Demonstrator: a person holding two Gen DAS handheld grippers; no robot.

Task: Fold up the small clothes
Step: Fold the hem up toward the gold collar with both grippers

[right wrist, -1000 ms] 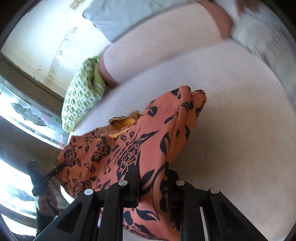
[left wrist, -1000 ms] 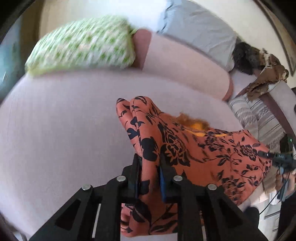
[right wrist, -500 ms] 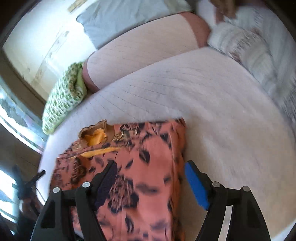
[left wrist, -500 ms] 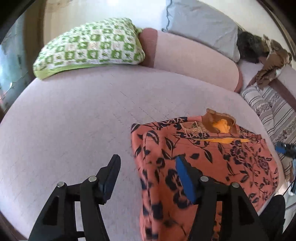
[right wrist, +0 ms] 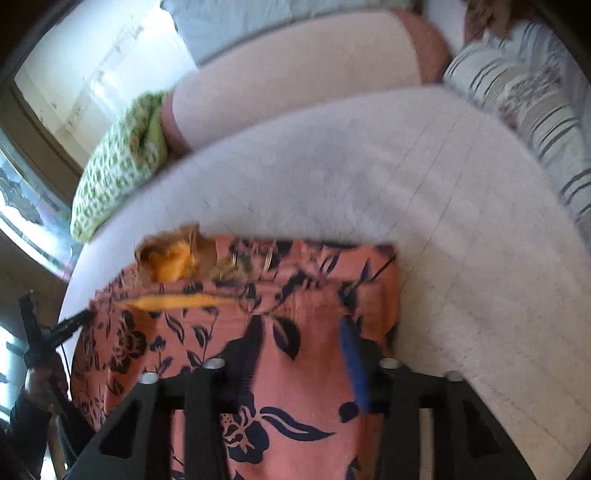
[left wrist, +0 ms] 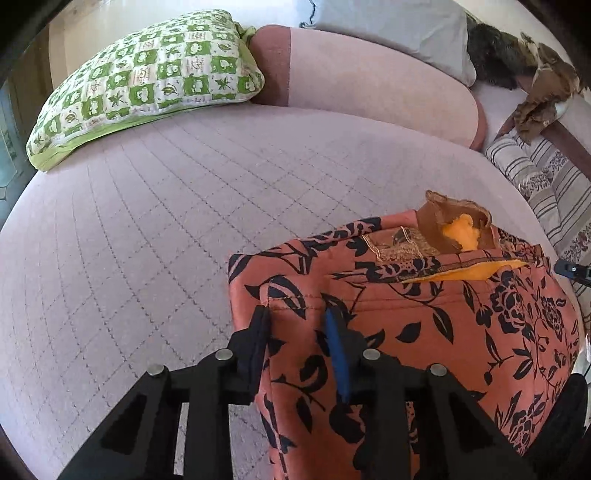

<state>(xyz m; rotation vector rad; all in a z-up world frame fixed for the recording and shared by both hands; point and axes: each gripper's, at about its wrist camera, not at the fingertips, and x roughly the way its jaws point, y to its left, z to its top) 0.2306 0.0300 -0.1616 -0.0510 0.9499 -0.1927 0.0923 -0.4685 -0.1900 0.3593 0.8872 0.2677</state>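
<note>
An orange garment with black flowers (left wrist: 424,314) lies folded on the pale pink sofa seat (left wrist: 147,240), its brown and yellow neck part (left wrist: 454,229) at the far edge. My left gripper (left wrist: 299,321) is open, its fingers straddling the garment's near left corner. The garment shows in the right wrist view (right wrist: 258,325) too. My right gripper (right wrist: 295,332) is open over the garment's right side, near its right edge. That view is blurred.
A green checked pillow (left wrist: 147,81) lies at the back left. A pink bolster (left wrist: 369,85) and a grey cushion (left wrist: 388,26) run along the back. Striped bedding (left wrist: 546,184) and brown cloth (left wrist: 543,96) sit at the right.
Both grippers let go of the garment, which now lies folded flat. After opening wide, both have come down over it with a narrower gap.
</note>
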